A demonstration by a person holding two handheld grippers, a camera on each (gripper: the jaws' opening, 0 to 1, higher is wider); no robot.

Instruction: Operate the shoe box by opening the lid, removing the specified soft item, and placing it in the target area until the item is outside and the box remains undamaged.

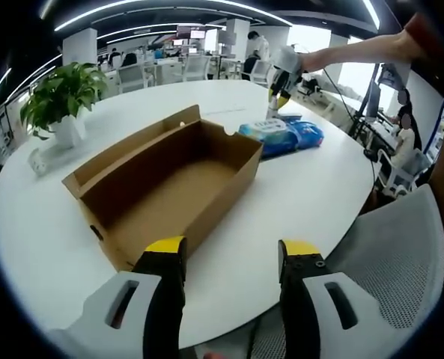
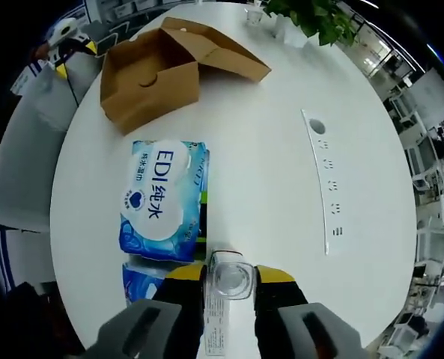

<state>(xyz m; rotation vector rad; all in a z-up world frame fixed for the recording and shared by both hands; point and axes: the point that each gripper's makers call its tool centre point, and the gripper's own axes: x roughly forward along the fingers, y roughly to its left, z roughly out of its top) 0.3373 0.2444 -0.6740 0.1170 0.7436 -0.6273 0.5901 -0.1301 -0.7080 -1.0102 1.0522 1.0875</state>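
In the left gripper view, the left gripper (image 1: 233, 254) hangs with jaws apart and empty at 6 o'clock, just short of the open shoe box (image 1: 165, 187) on the white tabletop (image 1: 319, 194); the blue wipes pack (image 1: 281, 136) lies beyond the box toward 1 o'clock, with the right gripper (image 1: 280, 93) above it. In the right gripper view, the right gripper (image 2: 230, 278) has its jaws closed on a clear plastic piece (image 2: 230, 275) at 6 o'clock, the wipes pack (image 2: 163, 200) lies on the tabletop (image 2: 281, 149) just left of it, outside the box (image 2: 158, 71) up at 11 o'clock.

Left claw (image 1: 233, 258) jaws parted, nothing between them, right claw (image 2: 229, 278) jaws closed on something clear, bare forearm (image 1: 356, 51) reaching from two o'clock in the left gripper view
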